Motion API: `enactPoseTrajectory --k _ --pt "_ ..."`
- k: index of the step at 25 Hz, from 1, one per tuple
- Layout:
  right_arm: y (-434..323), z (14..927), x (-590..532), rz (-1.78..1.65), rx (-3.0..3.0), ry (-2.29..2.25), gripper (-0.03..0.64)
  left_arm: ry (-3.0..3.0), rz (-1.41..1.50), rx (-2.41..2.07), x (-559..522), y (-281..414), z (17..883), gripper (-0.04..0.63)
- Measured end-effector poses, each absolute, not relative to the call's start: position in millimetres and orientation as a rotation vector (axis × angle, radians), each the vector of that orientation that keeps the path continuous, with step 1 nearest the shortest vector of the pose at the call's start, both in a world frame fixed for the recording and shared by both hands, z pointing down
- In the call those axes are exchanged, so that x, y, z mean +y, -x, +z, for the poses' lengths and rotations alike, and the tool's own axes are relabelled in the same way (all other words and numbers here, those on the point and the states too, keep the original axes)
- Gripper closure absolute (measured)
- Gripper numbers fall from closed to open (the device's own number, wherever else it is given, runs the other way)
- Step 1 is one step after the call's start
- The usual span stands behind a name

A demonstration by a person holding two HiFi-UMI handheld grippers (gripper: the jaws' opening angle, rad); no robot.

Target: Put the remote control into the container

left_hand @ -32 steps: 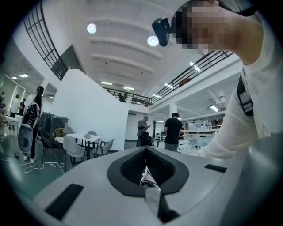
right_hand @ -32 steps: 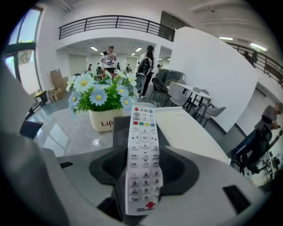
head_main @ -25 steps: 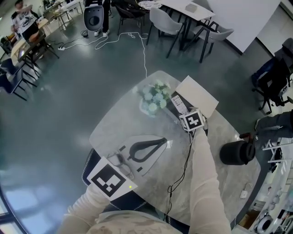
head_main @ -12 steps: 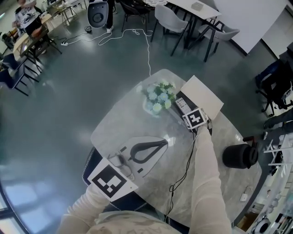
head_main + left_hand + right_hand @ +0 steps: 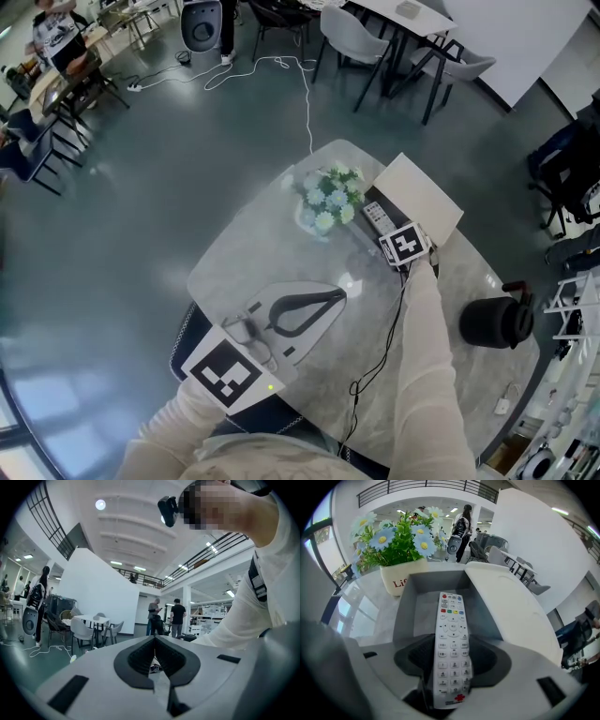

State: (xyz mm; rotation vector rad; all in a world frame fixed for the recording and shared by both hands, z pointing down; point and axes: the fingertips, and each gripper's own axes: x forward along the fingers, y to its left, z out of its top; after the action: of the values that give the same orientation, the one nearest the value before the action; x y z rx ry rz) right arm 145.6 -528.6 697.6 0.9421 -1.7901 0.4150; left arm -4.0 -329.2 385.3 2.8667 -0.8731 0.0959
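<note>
Standing on the marble table (image 5: pixel 272 258), the grey container (image 5: pixel 405 606) is open, nothing inside. The left gripper (image 5: pixel 153 663) is closed on nothing. The right gripper (image 5: pixel 450 663) pinches the white remote control (image 5: pixel 451 616), tip over the opening. I judge only lowering and release are left.

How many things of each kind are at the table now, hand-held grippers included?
Remote control: 1
Container: 1
Flower pot: 1
Black pot: 1
Hand-held gripper: 2, left and right
Total: 6
</note>
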Motion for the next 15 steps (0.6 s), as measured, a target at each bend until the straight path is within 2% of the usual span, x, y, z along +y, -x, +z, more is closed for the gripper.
enactPoseTrajectory --k 9,15 --pt "-147 684 -523 0.409 -1.836 -0.958 0.390 -2.879 0.113 -0.870 -322 2 383 0.581" --pt "-131 623 -504 0.435 -2.052 -1.055 0.391 -2.901 0.099 -0.878 -309 2 368 0.581"
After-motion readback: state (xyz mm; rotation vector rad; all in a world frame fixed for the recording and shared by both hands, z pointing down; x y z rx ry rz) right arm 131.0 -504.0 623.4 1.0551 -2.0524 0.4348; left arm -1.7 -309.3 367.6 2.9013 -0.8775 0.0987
